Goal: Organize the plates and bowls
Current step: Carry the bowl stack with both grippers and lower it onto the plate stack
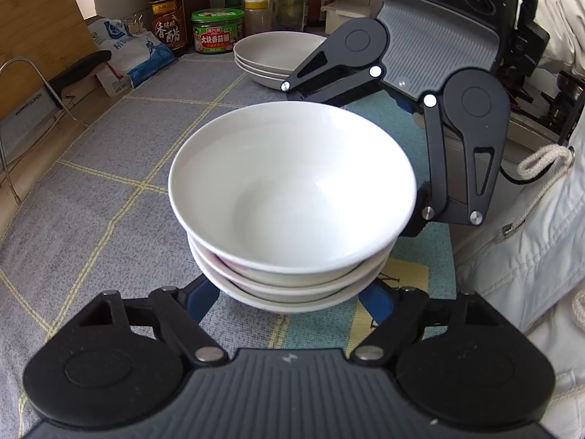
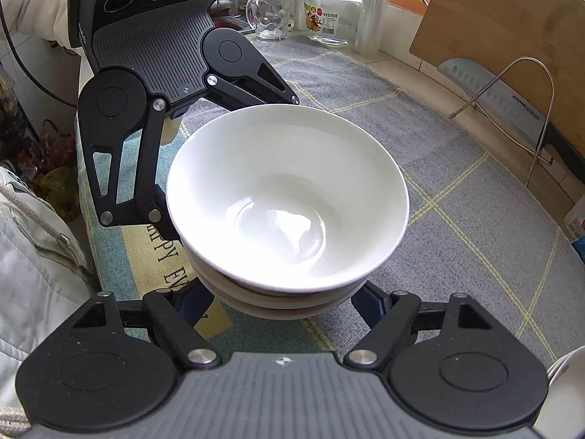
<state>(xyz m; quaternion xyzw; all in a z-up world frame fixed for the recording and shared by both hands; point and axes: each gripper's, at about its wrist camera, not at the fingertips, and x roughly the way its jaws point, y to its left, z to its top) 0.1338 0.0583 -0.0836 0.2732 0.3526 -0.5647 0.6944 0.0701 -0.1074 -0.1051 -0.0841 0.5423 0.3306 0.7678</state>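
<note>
A stack of three white bowls (image 1: 292, 197) stands on the grey checked cloth; it also shows in the right wrist view (image 2: 289, 201). My left gripper (image 1: 289, 292) has its blue fingers spread wide around the base of the stack, on its near side. My right gripper (image 2: 281, 296) does the same from the opposite side, and shows across the stack in the left wrist view (image 1: 413, 168). Both fingertip pairs are hidden under the bowls, so contact is not visible. A stack of white shallow plates (image 1: 274, 56) sits further back on the cloth.
Sauce bottles (image 1: 166, 7), a green-lidded jar (image 1: 217, 31) and a salt bag (image 1: 135, 58) line the back. A wooden board (image 2: 504, 25), a cleaver (image 2: 501, 95) in a wire rack (image 2: 512, 109), a glass mug (image 2: 270, 14) and a glass jar (image 2: 332, 11) stand opposite. A white jacket (image 1: 530, 256) is at the counter edge.
</note>
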